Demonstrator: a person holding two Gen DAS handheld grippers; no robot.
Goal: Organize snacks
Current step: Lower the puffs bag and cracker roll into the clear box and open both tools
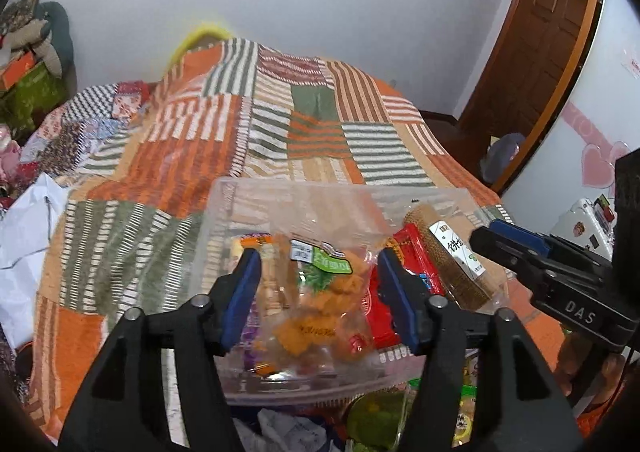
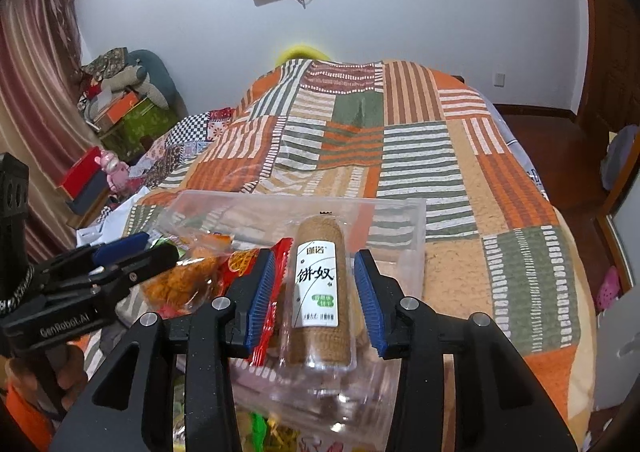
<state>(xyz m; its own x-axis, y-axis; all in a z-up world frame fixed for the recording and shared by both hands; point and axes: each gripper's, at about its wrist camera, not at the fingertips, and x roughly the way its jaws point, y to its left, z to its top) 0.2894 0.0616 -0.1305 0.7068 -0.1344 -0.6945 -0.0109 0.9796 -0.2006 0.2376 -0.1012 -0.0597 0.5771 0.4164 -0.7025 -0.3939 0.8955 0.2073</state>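
A clear plastic bin [image 1: 212, 236] [image 2: 400, 203] sits on the bed and holds several snacks. My left gripper [image 1: 320, 296] [image 2: 156, 248] stands open over the bin, its blue pads [image 1: 246, 292] on either side of a clear bag of orange snacks [image 1: 316, 292] [image 2: 180, 280] without pressing it. A red packet [image 1: 416, 252] [image 2: 240, 264] lies to the right of that bag. My right gripper [image 2: 316, 298] [image 1: 486, 236] is open around a brown biscuit roll with a white label [image 2: 320, 292] [image 1: 452, 256] that rests in the bin. The red packet's edge lies between the roll and the left pad.
The bed wears a striped orange, green and white patchwork blanket [image 1: 160, 155] [image 2: 440, 155]. More snack packets [image 1: 376, 416] lie in front of the bin. White paper [image 1: 20, 244] lies at the left, with boxes and plush toys [image 2: 128, 107] beyond. A wooden door [image 1: 540, 51] stands at the right.
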